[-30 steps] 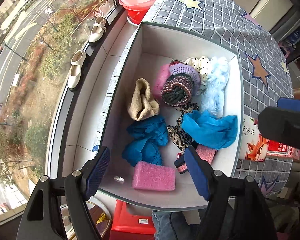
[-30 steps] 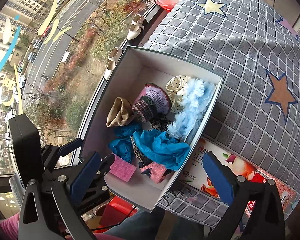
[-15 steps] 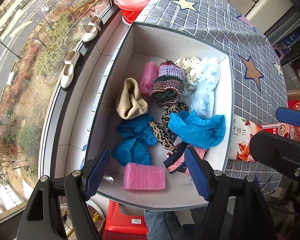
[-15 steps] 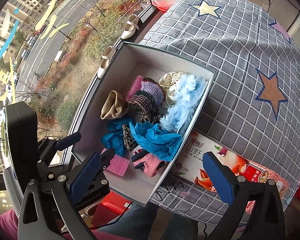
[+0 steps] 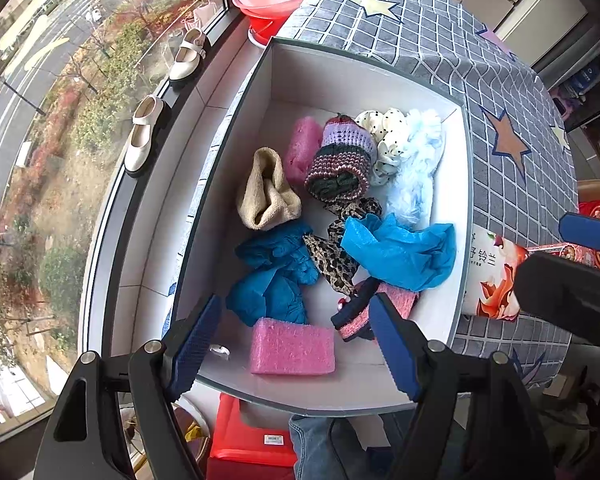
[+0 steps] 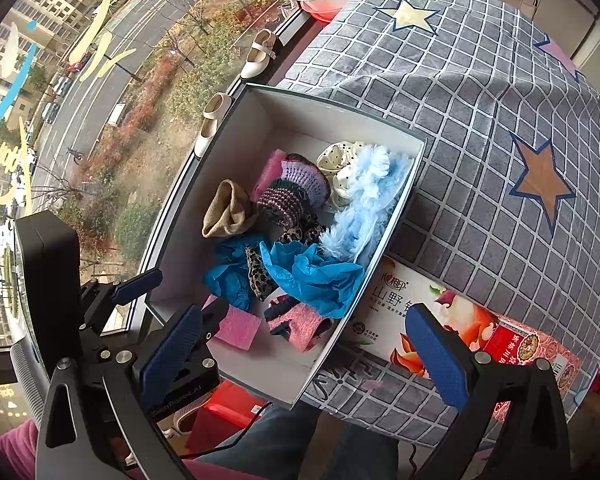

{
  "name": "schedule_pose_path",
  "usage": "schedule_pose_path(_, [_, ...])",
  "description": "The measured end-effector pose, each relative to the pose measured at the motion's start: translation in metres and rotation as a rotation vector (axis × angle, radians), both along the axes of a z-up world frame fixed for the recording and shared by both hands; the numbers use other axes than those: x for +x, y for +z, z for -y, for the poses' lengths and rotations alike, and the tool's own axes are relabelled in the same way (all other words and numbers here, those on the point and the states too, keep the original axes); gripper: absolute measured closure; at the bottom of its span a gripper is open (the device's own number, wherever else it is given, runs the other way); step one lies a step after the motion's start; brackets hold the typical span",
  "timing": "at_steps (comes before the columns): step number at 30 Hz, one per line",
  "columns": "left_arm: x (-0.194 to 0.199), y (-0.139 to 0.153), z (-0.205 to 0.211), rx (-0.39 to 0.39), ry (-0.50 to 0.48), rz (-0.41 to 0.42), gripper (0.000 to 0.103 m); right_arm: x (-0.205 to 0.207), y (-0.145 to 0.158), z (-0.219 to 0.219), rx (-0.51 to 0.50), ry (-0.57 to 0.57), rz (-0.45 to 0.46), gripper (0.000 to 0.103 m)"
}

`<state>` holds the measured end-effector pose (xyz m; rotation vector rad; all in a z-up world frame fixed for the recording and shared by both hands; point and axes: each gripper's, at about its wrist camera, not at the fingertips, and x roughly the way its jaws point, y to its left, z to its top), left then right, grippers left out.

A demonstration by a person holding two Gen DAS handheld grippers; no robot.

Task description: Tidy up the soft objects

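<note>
Hovering above near rim of white box (image 5: pixel 352 76): left gripper (image 5: pixel 296 344), blue pads spread apart, nothing between them. Right gripper (image 6: pixel 300 344) likewise spread wide and empty, held over near right corner of box, above printed carton (image 6: pixel 416 320) lying just outside right wall.

Nearest inside box: pink sponge (image 5: pixel 292 347), rectangular, flat on floor, long axis parallel to near rim. Just right of it, pink-and-navy knit piece (image 5: pixel 360 312), crumpled. Beyond sponge, dark blue crumpled cloth (image 5: pixel 274 276); to its right, bright blue plastic-like sheet (image 5: pixel 400 250), bunched, partly over leopard-print fabric strip (image 5: pixel 332 256) running diagonally toward far side.

Mid-box: tan knit sock (image 5: pixel 266 192), folded, open end toward far wall. Beside it, striped knit roll (image 5: pixel 340 162), purple and maroon bands, dark open end facing near side, long axis near-to-far. Pink fuzzy item (image 5: pixel 302 144) touching its left side.

Far right: pale blue fluffy piece (image 5: pixel 414 172), elongated along right wall; white dotted fabric (image 5: pixel 384 136) beside it.

Box resting on grey checked star-print cloth (image 6: pixel 480 92).
</note>
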<state>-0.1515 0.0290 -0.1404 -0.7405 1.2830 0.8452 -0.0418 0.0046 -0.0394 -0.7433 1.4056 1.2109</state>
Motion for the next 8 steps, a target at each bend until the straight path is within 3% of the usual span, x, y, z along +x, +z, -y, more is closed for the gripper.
schedule_pose_path(3, [-0.001,-0.002,0.000,0.001,0.005,0.001,0.023,-0.001,0.000,0.001,-0.001,0.001,0.001,0.000])
schedule_pose_path(8, [-0.005,0.011,0.000,0.044,-0.018,0.098,0.023,-0.001,-0.001,0.002,-0.003,-0.010,-0.008,0.000])
